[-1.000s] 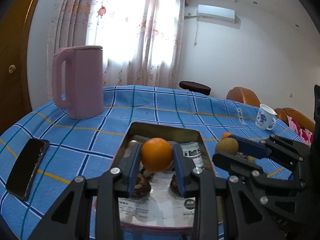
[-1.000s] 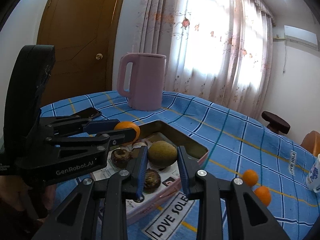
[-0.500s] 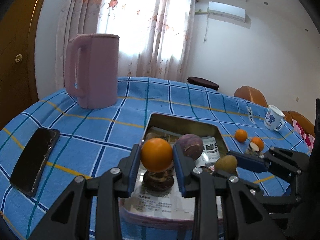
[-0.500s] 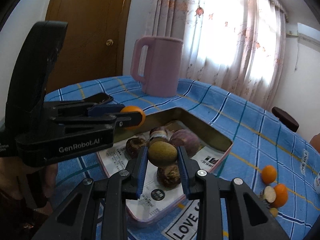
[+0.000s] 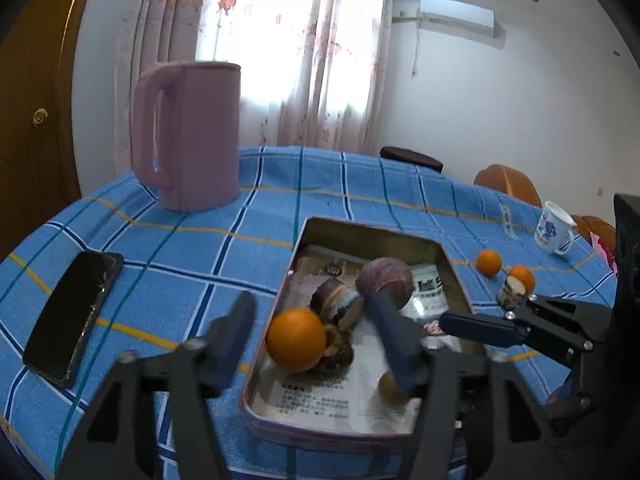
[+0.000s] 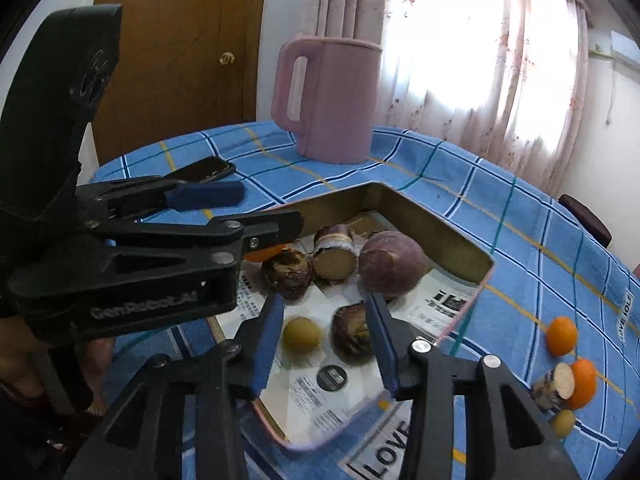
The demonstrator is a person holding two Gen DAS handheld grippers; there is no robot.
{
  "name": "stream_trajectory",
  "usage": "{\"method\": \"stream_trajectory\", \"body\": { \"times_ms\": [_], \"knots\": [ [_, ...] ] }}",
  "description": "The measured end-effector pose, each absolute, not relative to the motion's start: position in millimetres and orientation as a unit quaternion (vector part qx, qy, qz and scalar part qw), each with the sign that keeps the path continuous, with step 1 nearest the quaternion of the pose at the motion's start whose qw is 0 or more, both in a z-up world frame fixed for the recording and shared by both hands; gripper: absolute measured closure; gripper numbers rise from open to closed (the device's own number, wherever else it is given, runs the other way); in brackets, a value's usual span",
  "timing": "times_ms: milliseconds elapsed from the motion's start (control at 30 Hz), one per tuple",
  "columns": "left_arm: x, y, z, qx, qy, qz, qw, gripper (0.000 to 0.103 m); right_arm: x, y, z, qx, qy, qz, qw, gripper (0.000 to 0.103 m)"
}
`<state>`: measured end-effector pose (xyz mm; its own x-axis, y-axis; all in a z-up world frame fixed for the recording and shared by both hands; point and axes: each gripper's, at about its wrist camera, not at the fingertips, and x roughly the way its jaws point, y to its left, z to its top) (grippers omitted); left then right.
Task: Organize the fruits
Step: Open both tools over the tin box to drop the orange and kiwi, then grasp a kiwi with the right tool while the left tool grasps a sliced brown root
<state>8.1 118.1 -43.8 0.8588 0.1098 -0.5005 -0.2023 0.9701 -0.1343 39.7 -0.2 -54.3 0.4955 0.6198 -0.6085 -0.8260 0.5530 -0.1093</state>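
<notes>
A metal tray (image 5: 448,256) (image 6: 460,244) lined with printed paper holds several purple-brown fruits, one a round purple fruit (image 5: 384,280) (image 6: 392,266). My left gripper (image 5: 316,316) is open over the tray's near left corner; an orange (image 5: 296,339) sits free between its fingers, partly hidden in the right wrist view (image 6: 262,255). My right gripper (image 6: 324,328) is open above the tray; a green-brown fruit (image 6: 302,334) lies free between its fingers, partly hidden in the left wrist view (image 5: 386,387).
A pink jug (image 5: 188,136) (image 6: 330,98) stands at the back. A black phone (image 5: 74,312) (image 6: 204,170) lies at the left. Two small oranges (image 5: 489,262) (image 6: 562,336), a cut fruit piece (image 6: 556,384) and a white mug (image 5: 554,232) sit right of the tray.
Both grippers have opened. The orange and the green-brown fruit have left the fingers and now sit in the tray.
</notes>
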Motion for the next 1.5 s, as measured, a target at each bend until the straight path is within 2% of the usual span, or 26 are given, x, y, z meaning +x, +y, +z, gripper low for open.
{"method": "stream_trajectory", "body": {
  "times_ms": [200,267,467,633,900,967,1000,1300,1500],
  "knots": [
    [11,98,-32,-0.08,0.24,0.063,0.966,0.027,51,-59,-37,-0.177,0.258,0.371,0.875,0.056],
    [14,88,-29,-0.074,0.237,0.054,0.967,0.019,60,-80,-36,-0.172,0.267,0.337,0.886,0.056],
    [30,46,-22,-0.048,0.235,0.016,0.971,0.012,106,-144,-47,-0.12,0.329,0.25,0.903,0.056],
    [45,8,-18,-0.014,0.235,-0.008,0.972,0.007,126,-155,-58,-0.101,0.364,0.239,0.894,0.056],
    [70,-14,-21,-0.001,0.256,-0.025,0.966,0.007,146,-152,-74,-0.096,0.41,0.24,0.875,0.058],
    [74,-16,-22,-0.001,0.26,-0.026,0.965,0.007,148,-152,-80,-0.095,0.42,0.244,0.869,0.073],
    [78,-17,-24,-0.001,0.264,-0.026,0.964,0.007,148,-154,-79,-0.091,0.416,0.245,0.871,0.074],
    [104,-40,-35,0.005,0.297,-0.048,0.954,0.007,137,-177,-65,-0.098,0.368,0.209,0.901,0.074],
    [124,-63,-43,0.017,0.325,-0.07,0.943,0.011,144,-199,-61,-0.076,0.363,0.19,0.909,0.074]
  ]
}}
